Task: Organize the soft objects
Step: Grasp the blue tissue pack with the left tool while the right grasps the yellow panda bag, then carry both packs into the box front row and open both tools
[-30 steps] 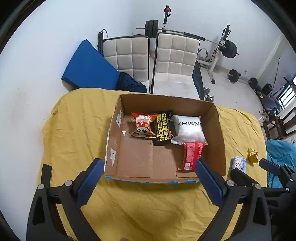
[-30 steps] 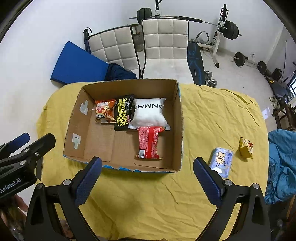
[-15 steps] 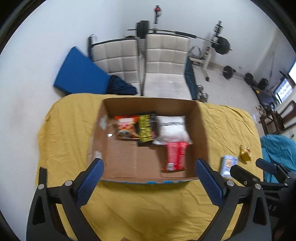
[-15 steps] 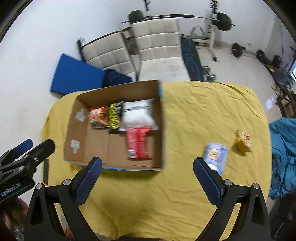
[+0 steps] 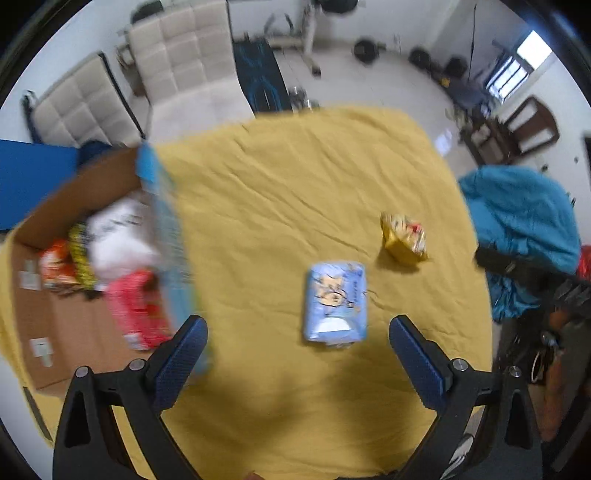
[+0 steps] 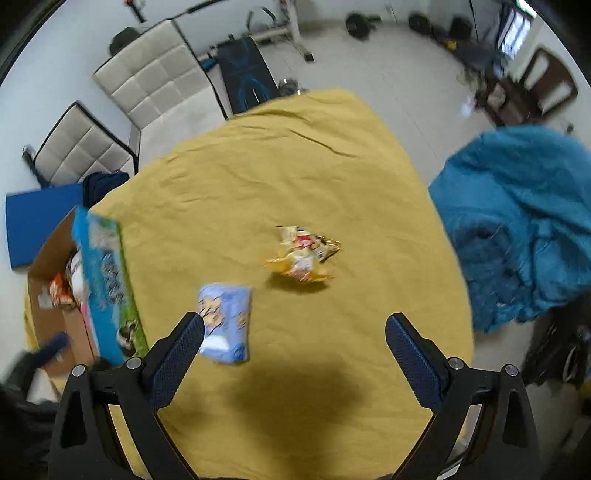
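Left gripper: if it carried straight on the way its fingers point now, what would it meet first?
Most likely the light blue packet on the yellow cloth. It lies between the open fingers of the left gripper, just ahead. The gripper's height above it is unclear, and the frame is blurred.

Yellow cloth (image 6: 295, 166), creased, covers the surface ahead of the fingers. Beyond its far-left edge: two cream quilted chairs (image 6: 147, 77), a dark blue bundle (image 6: 103, 182) by the nearer one. Blue mat (image 6: 37, 218) far left. Weight bench (image 6: 245, 74) and barbell plates (image 6: 358, 20) past the far edge. Teal blanket (image 6: 517, 221) heaped to the right.
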`<state>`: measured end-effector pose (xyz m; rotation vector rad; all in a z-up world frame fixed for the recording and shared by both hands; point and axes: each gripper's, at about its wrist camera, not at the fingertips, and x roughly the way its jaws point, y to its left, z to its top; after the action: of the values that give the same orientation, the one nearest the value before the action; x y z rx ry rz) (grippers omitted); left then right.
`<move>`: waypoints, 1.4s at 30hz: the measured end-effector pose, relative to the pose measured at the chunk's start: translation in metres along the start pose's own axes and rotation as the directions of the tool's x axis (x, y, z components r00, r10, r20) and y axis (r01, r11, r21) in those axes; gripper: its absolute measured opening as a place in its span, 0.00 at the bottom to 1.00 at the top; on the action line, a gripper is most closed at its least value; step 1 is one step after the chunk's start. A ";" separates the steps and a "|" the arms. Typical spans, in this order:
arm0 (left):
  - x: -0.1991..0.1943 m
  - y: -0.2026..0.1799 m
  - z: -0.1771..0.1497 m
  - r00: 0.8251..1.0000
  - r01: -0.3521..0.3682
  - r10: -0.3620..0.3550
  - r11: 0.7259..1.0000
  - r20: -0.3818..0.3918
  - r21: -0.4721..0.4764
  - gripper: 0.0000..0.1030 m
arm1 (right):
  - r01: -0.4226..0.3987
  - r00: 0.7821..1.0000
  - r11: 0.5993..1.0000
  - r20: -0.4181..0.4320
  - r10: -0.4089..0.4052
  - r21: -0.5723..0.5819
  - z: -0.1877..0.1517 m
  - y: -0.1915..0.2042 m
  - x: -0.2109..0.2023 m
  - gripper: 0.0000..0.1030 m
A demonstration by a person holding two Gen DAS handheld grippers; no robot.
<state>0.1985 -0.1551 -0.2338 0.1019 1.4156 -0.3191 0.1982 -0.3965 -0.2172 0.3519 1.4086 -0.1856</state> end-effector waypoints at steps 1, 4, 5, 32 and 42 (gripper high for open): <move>0.016 -0.006 0.002 1.000 0.009 -0.009 1.000 -0.030 -0.007 0.98 | -0.009 1.000 1.000 -0.019 0.009 0.026 0.007 -0.011 0.009 0.98; 0.073 -0.020 0.007 0.989 0.026 -0.033 0.998 -0.145 -0.049 0.98 | -0.085 0.992 0.991 -0.087 0.095 0.105 0.034 -0.037 0.049 0.98; 0.087 -0.022 0.008 0.984 0.022 -0.033 0.997 -0.176 -0.067 0.98 | -0.101 0.988 0.987 -0.107 0.115 0.124 0.041 -0.040 0.062 0.97; 0.119 -0.041 0.010 0.973 -0.058 0.037 0.994 -0.228 -0.089 0.44 | -0.085 0.955 0.996 -0.285 0.078 -0.013 0.039 0.002 0.158 0.42; 0.007 -0.033 0.000 0.999 -0.039 0.037 0.996 -0.022 -0.076 0.44 | -0.100 0.980 0.989 -0.183 0.078 -0.113 0.002 0.036 0.080 0.42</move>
<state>0.1900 -0.1875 -0.2368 0.0692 1.4426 -0.2324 0.2244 -0.3570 -0.2913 0.3362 1.5688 0.0059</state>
